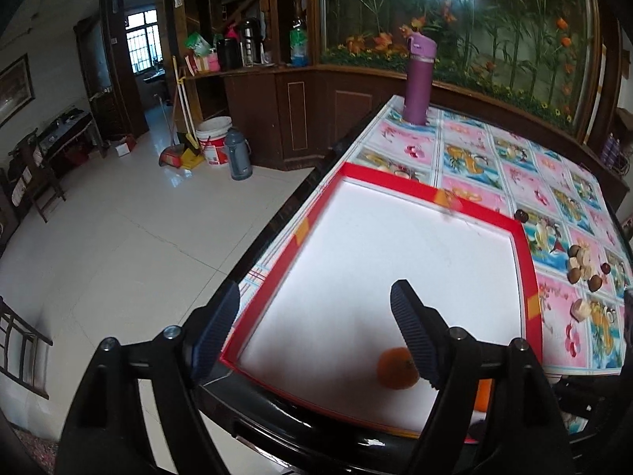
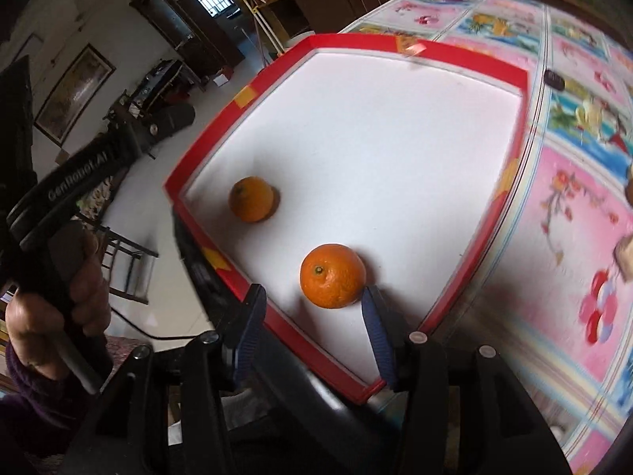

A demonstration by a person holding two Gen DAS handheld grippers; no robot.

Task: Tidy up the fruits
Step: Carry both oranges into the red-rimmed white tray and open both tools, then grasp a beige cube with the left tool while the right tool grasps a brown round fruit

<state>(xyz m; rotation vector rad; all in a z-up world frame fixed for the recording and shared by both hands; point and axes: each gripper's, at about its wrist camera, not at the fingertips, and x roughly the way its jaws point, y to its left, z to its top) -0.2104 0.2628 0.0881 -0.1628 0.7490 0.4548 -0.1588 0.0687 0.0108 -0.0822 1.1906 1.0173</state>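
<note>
Right wrist view: red-rimmed tray (image 2: 467,55) with white floor, holding two oranges. Near orange (image 2: 333,276) just ahead of right claw (image 2: 312,297), touching or almost touching the claw's right finger; jaws spread wide, gripping nothing. Far orange (image 2: 251,199) deeper in the tray, close to its left wall, well apart from the near one. Left wrist view: left claw (image 1: 316,297) likewise wide and empty, hanging over the tray's near left corner, one orange partly hidden behind its right finger.

Progress, as judged: two fruits already inside the tray, so sorting well begun but not finished. Outside the tray, to its right on the flowered worktop (image 1: 467,150), small brown and pale pieces (image 1: 581,269), perhaps nuts or fruit scraps; kind not certain. Small dark round item (image 1: 521,215) just beyond the tray's far right corner; identity unclear.

Surroundings: purple bottle (image 1: 418,83) upright on the worktop, well beyond the tray's far wall. Tray floor otherwise bare. Possible hindrance: raised tray wall between the outside pieces and the tray floor; rolling of the oranges likely if nudged.
</note>
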